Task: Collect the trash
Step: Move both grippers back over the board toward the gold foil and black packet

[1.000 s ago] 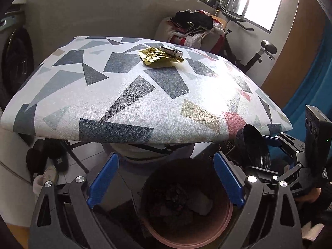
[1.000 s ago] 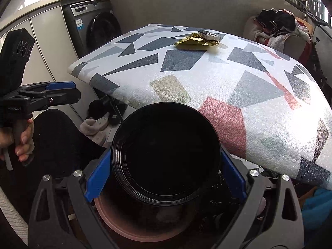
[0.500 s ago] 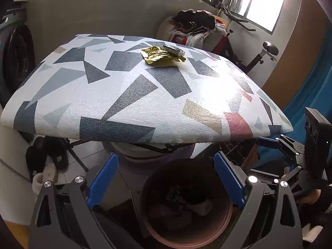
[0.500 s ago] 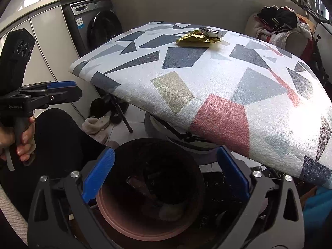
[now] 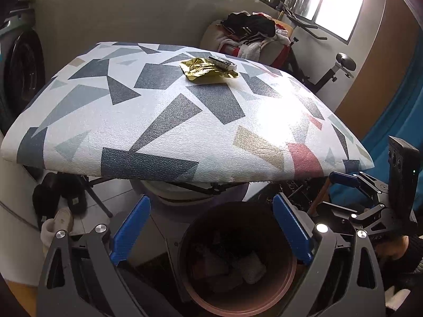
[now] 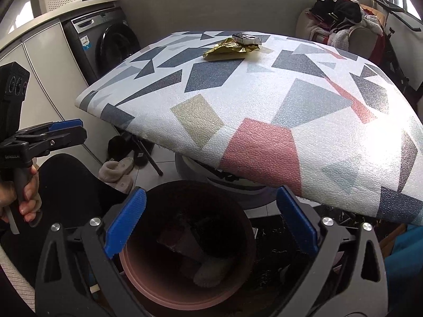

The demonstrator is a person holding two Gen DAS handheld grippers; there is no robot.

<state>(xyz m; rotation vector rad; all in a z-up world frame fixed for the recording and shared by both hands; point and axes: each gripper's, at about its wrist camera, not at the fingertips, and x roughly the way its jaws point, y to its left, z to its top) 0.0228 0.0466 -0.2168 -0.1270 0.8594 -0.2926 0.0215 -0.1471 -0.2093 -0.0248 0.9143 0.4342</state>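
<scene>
A pink-rimmed trash bin [image 5: 286, 288] stands on the floor below the table's near edge, with crumpled waste inside; it also shows in the right wrist view [image 6: 148, 288]. A gold foil wrapper [image 5: 206, 71] and a small dark-and-white packet [image 5: 222, 63] lie at the far side of the patterned table [image 5: 164, 121]; both show in the right wrist view, wrapper [image 6: 228, 50] and packet [image 6: 247, 38]. My left gripper [image 5: 210, 229] is open and empty over the bin. My right gripper [image 6: 208, 219] is open and empty over the bin.
A washing machine [image 6: 111, 45] stands at the left. Slippers [image 6: 119, 169] lie on the floor under the table. A chair piled with clothes [image 5: 251, 34] and an exercise bike [image 5: 335, 71] stand behind the table.
The right gripper opened and dropped the black round container into the bin. Both grippers have since risen slightly.
</scene>
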